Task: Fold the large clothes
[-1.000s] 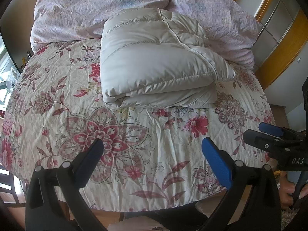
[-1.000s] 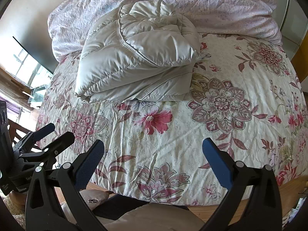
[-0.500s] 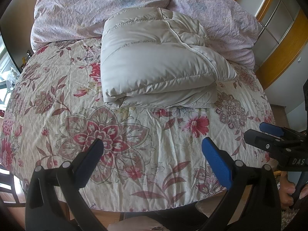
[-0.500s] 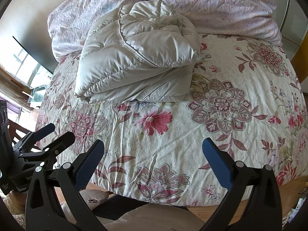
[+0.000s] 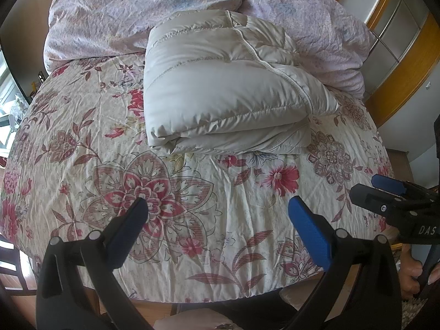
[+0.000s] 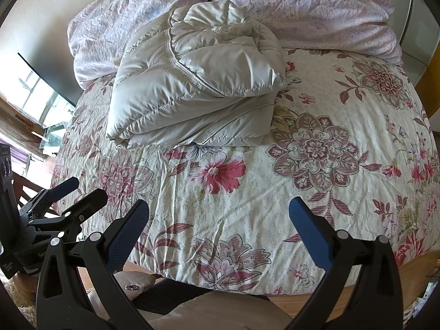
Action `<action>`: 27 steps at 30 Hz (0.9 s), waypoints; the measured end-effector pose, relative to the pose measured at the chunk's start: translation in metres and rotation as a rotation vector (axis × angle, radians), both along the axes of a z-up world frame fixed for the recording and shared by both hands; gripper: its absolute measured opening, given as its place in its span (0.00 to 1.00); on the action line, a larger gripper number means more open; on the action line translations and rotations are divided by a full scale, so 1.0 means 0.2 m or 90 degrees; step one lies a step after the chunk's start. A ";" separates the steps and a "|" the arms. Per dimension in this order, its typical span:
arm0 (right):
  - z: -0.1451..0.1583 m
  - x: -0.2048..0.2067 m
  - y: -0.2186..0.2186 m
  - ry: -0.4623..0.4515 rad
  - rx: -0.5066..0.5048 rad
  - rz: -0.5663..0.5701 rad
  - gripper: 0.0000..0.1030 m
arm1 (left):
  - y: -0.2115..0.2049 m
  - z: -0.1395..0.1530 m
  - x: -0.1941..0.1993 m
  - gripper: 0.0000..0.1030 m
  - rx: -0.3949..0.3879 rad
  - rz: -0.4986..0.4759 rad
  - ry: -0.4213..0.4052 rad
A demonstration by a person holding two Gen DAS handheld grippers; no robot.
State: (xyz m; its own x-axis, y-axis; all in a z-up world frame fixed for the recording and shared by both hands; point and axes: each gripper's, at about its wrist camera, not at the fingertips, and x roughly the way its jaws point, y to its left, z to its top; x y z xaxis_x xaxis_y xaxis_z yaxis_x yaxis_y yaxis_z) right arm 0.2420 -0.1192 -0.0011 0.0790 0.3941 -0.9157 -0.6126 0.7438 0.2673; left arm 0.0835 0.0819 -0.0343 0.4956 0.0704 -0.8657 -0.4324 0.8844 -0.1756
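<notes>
Only the right wrist view shows the crumpled hood end of the folded cream puffer coat [image 6: 198, 93]. The coat lies well beyond both the left gripper [image 5: 217, 217] and the right gripper [image 6: 218, 216], whose fingers are spread wide and empty.

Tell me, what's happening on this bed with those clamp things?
A person holds a two-finger gripper in each hand. The puffy pale grey quilted jacket lies folded into a bundle on the floral bedspread, in front of the crumpled lilac duvet. The left gripper and right gripper are both open near the bed's edge, touching nothing.
</notes>
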 end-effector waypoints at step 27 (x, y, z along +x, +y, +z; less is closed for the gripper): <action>0.00 0.01 0.00 -0.005 0.004 -0.002 0.99 | 0.00 0.00 0.00 0.98 0.001 -0.002 0.001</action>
State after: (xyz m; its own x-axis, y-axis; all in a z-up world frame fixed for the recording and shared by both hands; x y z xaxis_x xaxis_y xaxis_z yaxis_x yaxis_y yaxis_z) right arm 0.2438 -0.1186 -0.0007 0.0873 0.3991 -0.9127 -0.6120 0.7444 0.2670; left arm 0.0841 0.0820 -0.0339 0.4942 0.0707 -0.8665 -0.4304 0.8859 -0.1732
